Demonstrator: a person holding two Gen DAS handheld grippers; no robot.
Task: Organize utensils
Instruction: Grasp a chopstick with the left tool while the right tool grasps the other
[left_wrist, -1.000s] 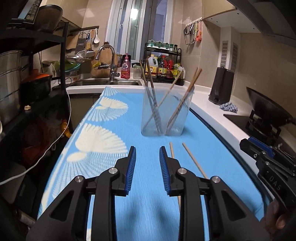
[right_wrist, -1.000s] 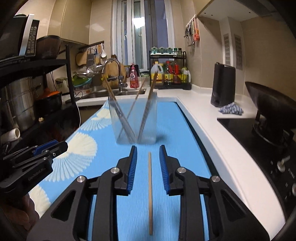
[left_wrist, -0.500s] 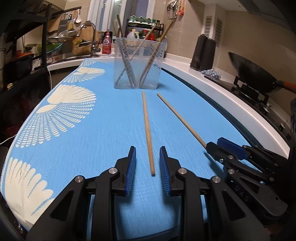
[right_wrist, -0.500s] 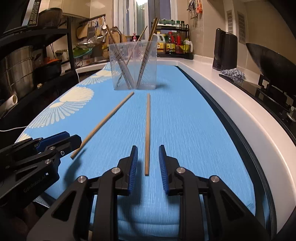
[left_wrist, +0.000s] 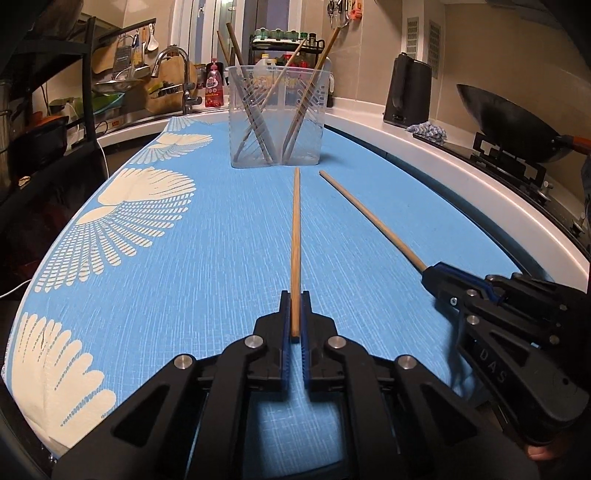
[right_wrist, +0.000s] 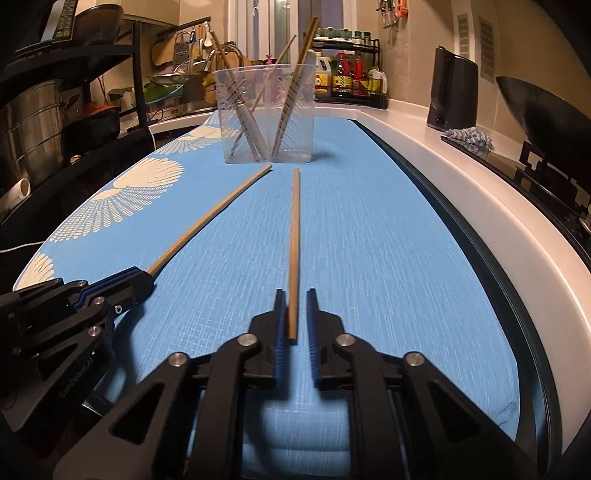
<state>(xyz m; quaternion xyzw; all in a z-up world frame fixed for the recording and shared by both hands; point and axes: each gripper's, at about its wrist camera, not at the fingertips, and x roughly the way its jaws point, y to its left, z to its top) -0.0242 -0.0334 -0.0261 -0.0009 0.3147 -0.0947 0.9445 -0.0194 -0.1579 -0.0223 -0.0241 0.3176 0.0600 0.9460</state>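
Room: a narrow kitchen, with a white counter (right_wrist: 480, 206) curving along the right and a dark shelf rack (right_wrist: 92, 92) of pots on the left.
Surface: a blue cloth (left_wrist: 184, 295) with cream fan patterns covered the worktop where I worked.
Wok: a black wok (left_wrist: 517, 122) sat on the hob, right of the cloth.
Far end: a sink tap (left_wrist: 173, 59) and a rack of bottles (right_wrist: 347, 77) stood below the window.
Container: a clear tub (left_wrist: 277, 122) stood upright at the far end of the cloth, with several chopsticks leaning inside.
My left gripper (left_wrist: 294, 314): the jaws were closing, and the pads already pinched the near end of the left chopstick (left_wrist: 295, 229).
My right gripper (right_wrist: 294, 314): the jaws were closing on the near end of the right chopstick (right_wrist: 294, 240). My own camera showed a sliver of gap at one pad, while the other view showed the tips clamped.
Chopsticks: both lay flat on the cloth, apart, their far tips just short of the tub.
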